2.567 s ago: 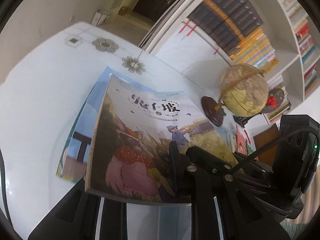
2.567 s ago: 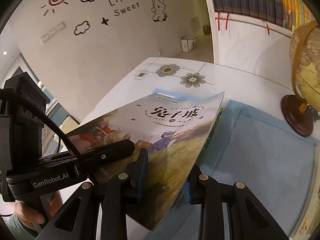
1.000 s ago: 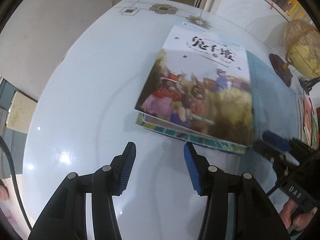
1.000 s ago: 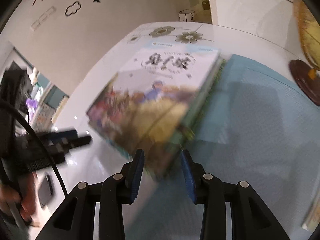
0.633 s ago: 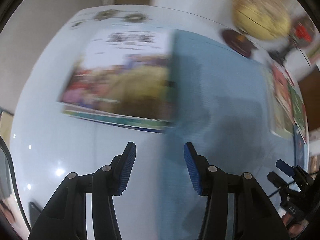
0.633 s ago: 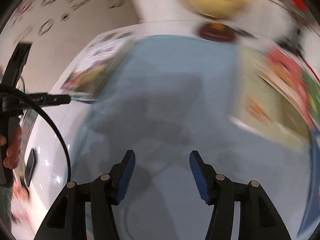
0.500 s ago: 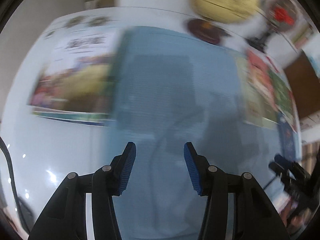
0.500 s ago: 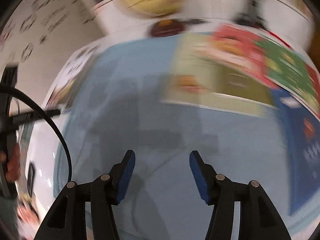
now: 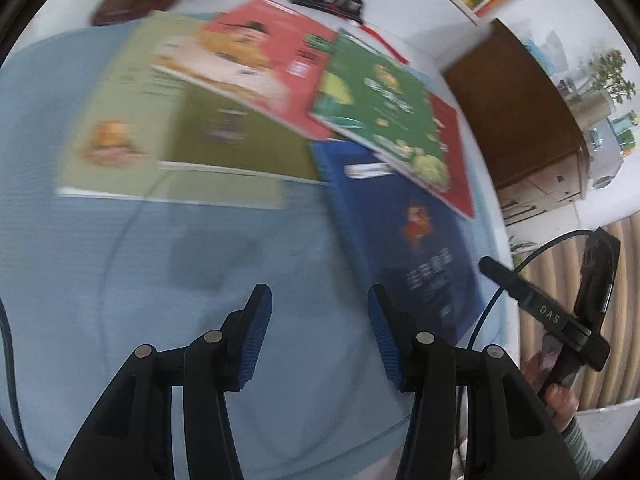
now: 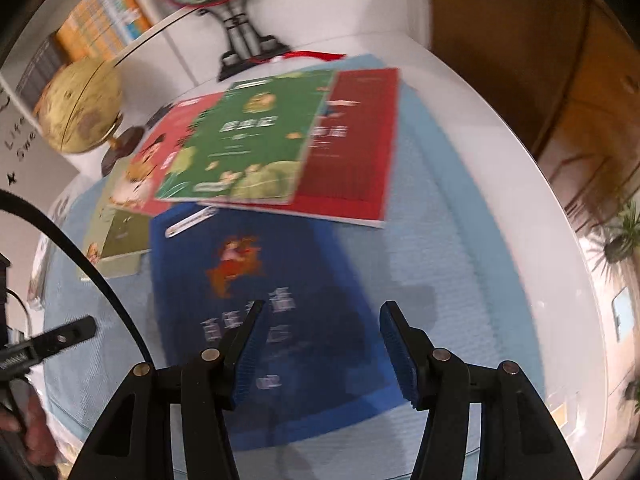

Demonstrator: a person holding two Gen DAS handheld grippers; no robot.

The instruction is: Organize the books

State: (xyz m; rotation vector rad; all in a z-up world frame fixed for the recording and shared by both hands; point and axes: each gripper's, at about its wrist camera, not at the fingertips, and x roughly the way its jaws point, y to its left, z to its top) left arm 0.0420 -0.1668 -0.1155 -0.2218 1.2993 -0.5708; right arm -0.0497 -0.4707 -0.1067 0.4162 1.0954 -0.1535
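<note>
Light blue woven mat [image 9: 100,280] [image 10: 460,240] covers most of the round white glossy table [image 10: 500,128], whose bare rim shows from 12 to 4 o'clock in the right wrist view. Yellow-tan globe on a dark round wooden base [image 10: 80,108] stands at 10 o'clock in that view, with a black-footed stand carrying a red and green ornament [image 10: 240,48] at 12 o'clock just off the mat's far edge; both are blurred. Brown wooden cabinet [image 9: 516,108] [image 10: 540,40] sits beyond the table at 2 o'clock in each view, white shelving with upright spines [image 10: 100,28] at 11 o'clock, and a potted green plant [image 9: 612,76] at 3 o'clock in the left wrist view.
</note>
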